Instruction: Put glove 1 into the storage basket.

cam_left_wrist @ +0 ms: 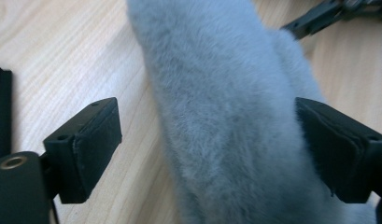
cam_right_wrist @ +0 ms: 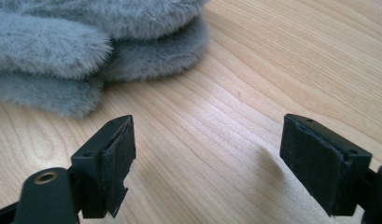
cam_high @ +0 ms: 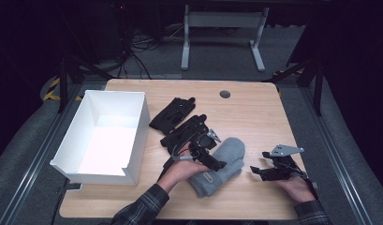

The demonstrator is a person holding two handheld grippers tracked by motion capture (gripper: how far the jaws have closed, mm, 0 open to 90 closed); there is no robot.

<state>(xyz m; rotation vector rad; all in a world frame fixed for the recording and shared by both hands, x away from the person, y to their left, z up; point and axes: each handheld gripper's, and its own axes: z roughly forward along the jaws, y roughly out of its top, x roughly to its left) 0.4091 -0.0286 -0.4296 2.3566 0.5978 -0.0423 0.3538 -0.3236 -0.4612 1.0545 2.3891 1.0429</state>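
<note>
A pair of fuzzy grey mittens (cam_high: 225, 159) lies stacked on the wooden table (cam_high: 254, 112), near the front middle. My left gripper (cam_high: 216, 165) reaches over them from the left. In the left gripper view the mittens (cam_left_wrist: 226, 116) lie between the wide-apart jaws of my left gripper (cam_left_wrist: 207, 137); one pad (cam_left_wrist: 93, 140) stands clear of the fur and the other sits at its edge. My right gripper (cam_high: 257, 171) rests to the right of the mittens, open. In the right gripper view bare wood lies between the jaws of my right gripper (cam_right_wrist: 207, 149), with the mittens (cam_right_wrist: 86, 51) just ahead.
Two black gloves (cam_high: 174, 112) (cam_high: 185, 131) lie behind the mittens, mid-table. A white open box (cam_high: 141, 126) stands on the left part of the table. A round cable hole (cam_high: 224, 94) is at the back edge. Bare wood lies right of the mittens.
</note>
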